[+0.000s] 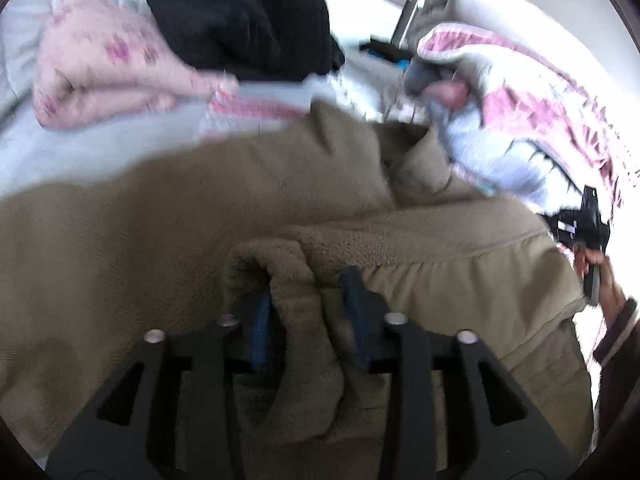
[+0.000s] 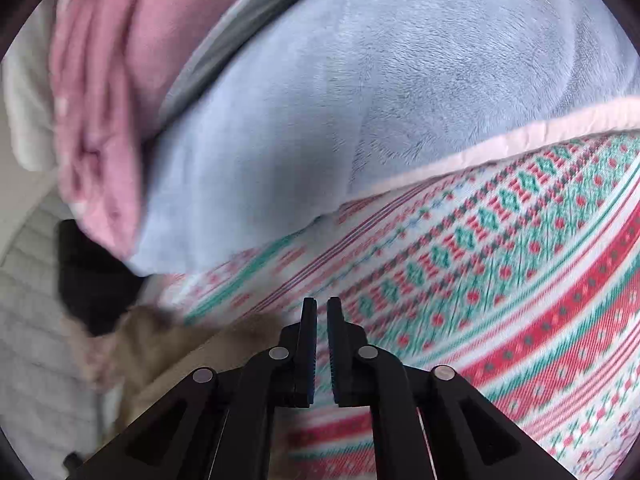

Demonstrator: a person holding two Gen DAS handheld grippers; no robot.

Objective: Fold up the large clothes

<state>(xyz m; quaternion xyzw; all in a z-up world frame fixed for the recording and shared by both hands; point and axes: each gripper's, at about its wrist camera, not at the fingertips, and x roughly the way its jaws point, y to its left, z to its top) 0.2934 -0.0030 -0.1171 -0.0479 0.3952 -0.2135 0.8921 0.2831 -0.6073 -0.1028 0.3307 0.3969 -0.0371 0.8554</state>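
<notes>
Olive fleece garment (image 1: 280, 184), two tools

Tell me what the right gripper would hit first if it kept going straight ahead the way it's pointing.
Most likely the patterned red-and-green blanket. The right gripper, nearly shut and holding nothing, points at that fabric just beyond its tips; the pale blue fleece lies farther up. Depth is hard to judge in this blurred fisheye view.

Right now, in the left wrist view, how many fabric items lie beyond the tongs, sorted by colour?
Tan or olive: 1, the fleece jacket, pinched in the left tongs
Black: 1, the black garment
Pink: 1, the pink floral bundle
Pale blue with pink pattern: 1, the patterned blanket
Total: 4
</notes>
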